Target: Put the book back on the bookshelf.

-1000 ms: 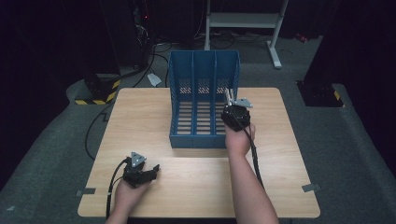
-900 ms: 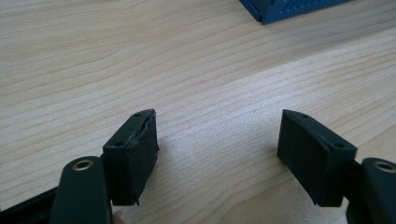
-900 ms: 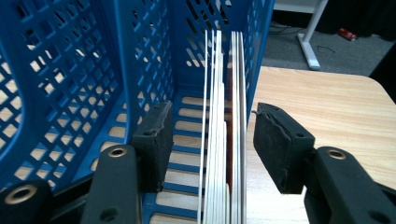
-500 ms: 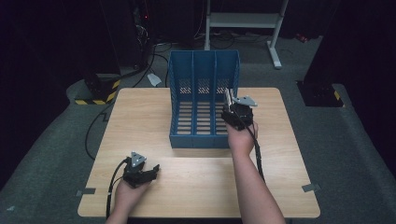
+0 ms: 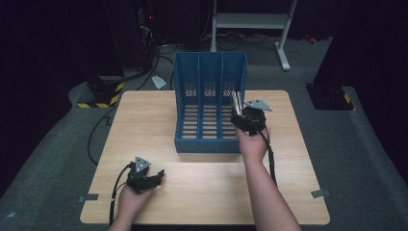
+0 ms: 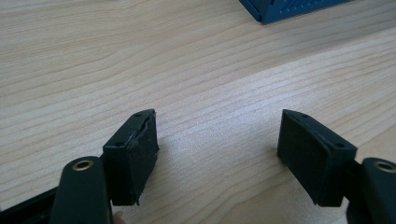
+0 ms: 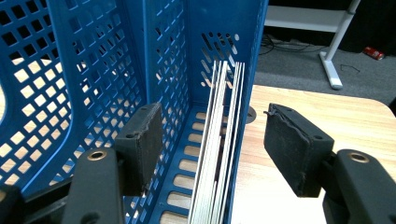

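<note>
A blue three-slot file rack point(image 5: 210, 96) stands on the wooden table point(image 5: 144, 125). A thin stack of white sheets point(image 5: 236, 102) stands upright in its right slot, against the right wall. My right gripper point(image 5: 239, 114) is open at that wall. In the right gripper view the sheets point(image 7: 224, 93) and the rack's wall point(image 7: 93, 60) rise between the spread jaws of my right gripper point(image 7: 215, 140), and neither pad touches them. My left gripper point(image 5: 159, 175) rests low near the table's front left. It is open point(image 6: 217, 140) over bare wood, with nothing between its fingers.
A corner of the rack point(image 6: 289, 9) shows at the far edge of the left gripper view. Behind the table stand a white metal frame point(image 5: 250, 21), cables and a black-and-yellow striped block point(image 5: 98, 98) on the grey floor.
My right gripper has shifted slightly to the right beside the rack's right wall. The left gripper has not moved.
</note>
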Demonstrator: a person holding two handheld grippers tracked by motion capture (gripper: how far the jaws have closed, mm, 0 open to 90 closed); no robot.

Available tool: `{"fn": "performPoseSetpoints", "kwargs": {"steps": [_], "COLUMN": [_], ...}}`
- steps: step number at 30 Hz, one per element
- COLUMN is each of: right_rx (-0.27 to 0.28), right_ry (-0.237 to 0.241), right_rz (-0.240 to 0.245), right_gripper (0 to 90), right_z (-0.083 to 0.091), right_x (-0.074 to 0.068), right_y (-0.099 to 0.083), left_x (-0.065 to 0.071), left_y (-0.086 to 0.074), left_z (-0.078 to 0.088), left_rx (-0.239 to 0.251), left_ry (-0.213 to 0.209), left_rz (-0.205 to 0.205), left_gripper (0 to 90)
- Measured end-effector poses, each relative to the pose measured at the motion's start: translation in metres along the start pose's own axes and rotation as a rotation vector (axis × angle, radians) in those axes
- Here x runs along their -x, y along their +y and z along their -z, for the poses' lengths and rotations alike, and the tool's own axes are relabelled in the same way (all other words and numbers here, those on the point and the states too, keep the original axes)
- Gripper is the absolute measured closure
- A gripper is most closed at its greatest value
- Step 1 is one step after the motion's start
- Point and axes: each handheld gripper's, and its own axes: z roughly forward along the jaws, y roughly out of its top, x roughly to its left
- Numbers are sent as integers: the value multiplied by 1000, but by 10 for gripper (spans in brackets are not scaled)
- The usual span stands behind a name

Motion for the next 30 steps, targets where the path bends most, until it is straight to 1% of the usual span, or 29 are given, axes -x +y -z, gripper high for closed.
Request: {"fn": "performPoseSetpoints", "kwargs": {"steps": [6, 7, 9, 12, 14, 15, 16, 19, 20, 21, 22, 23, 24, 26, 27, 28, 29, 30], "right_rx": [-2, -5, -8, -12, -11, -6, -6, 4, 6, 6, 8, 8, 4, 5, -2, -24, -24, -32], "right_ry": [13, 24, 27, 30, 31, 34, 34, 43, 41, 41, 42, 42, 31, 32, 26, 23, 23, 22], "right_rz": [6, -10, -19, -15, -19, -16, -16, -22, -20, -20, -18, -18, -6, -6, 6, 24, 24, 32], "right_gripper": [370, 368, 367, 365, 364, 364, 364, 362, 362, 362, 362, 362, 362, 360, 357, 350, 350, 346], "right_z": [4, 5, 5, 8, 9, 13, 13, 21, 26, 26, 32, 32, 37, 39, 41, 45, 45, 46], "right_x": [4, 8, 10, 19, 20, 25, 25, 34, 38, 38, 44, 44, 49, 50, 53, 58, 58, 59], "right_y": [-4, -8, -10, -19, -20, -26, -26, -35, -39, -39, -46, -46, -54, -57, -62, -73, -73, -77], "left_x": [0, 0, 0, 0, 0, 0, 0, 0, 0, 0, 0, 0, 0, 0, 0, 0, 0, 0], "left_y": [0, 0, 0, 0, 0, 0, 0, 0, 0, 0, 0, 0, 0, 0, 0, 0, 0, 0], "left_z": [0, 0, 0, 0, 0, 0, 0, 0, 0, 0, 0, 0, 0, 0, 0, 0, 0, 0], "left_rx": [-1, 0, 0, 0, -1, -1, -1, -1, -1, -1, -1, -1, -1, -1, -1, -1, -1, -1], "left_ry": [0, 0, 0, 0, 0, 0, 0, 0, 0, 0, 0, 0, 1, 1, 1, 1, 1, 1], "left_rz": [1, 0, 1, 0, 1, 1, 1, 1, 1, 1, 2, 2, 2, 2, 2, 3, 3, 3], "left_gripper": [287, 287, 286, 287, 287, 287, 287, 287, 287, 287, 287, 287, 286, 287, 287, 287, 287, 287]}}
